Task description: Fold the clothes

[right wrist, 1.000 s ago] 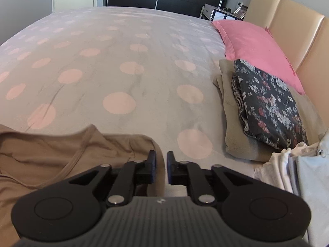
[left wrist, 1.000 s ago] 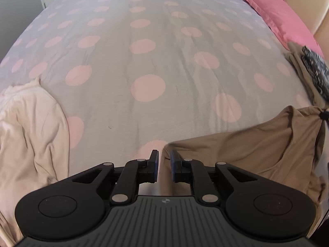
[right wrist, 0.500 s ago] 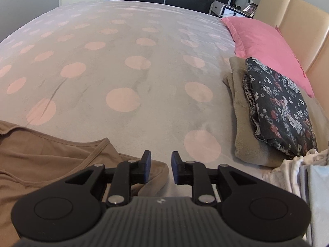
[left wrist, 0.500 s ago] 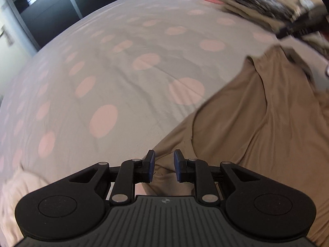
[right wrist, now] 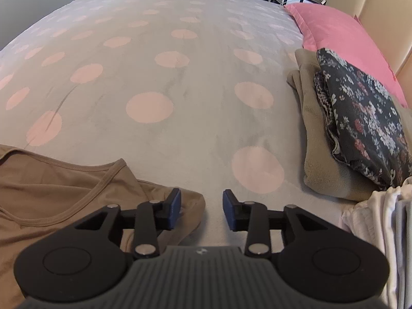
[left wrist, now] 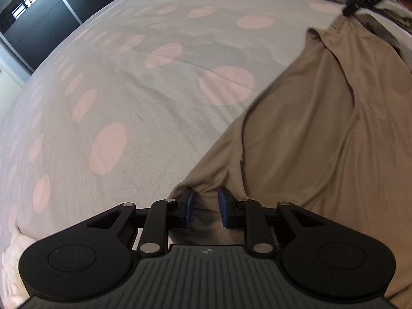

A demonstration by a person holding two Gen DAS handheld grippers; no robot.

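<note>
Here the tan top [right wrist: 51, 195] lies flat, neckline toward the polka-dot bedspread [right wrist: 180, 77], right gripper [right wrist: 201, 209] opening, left gripper [left wrist: 205, 206] apart.

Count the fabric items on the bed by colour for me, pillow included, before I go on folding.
Tan top being folded: 1
Beige folded item: 1
Dark floral folded item: 1
White clothes at the right edge: at least 1, layers unclear
Cream garment at the left edge: 1
Pink pillow: 1
Total: at least 6
</note>
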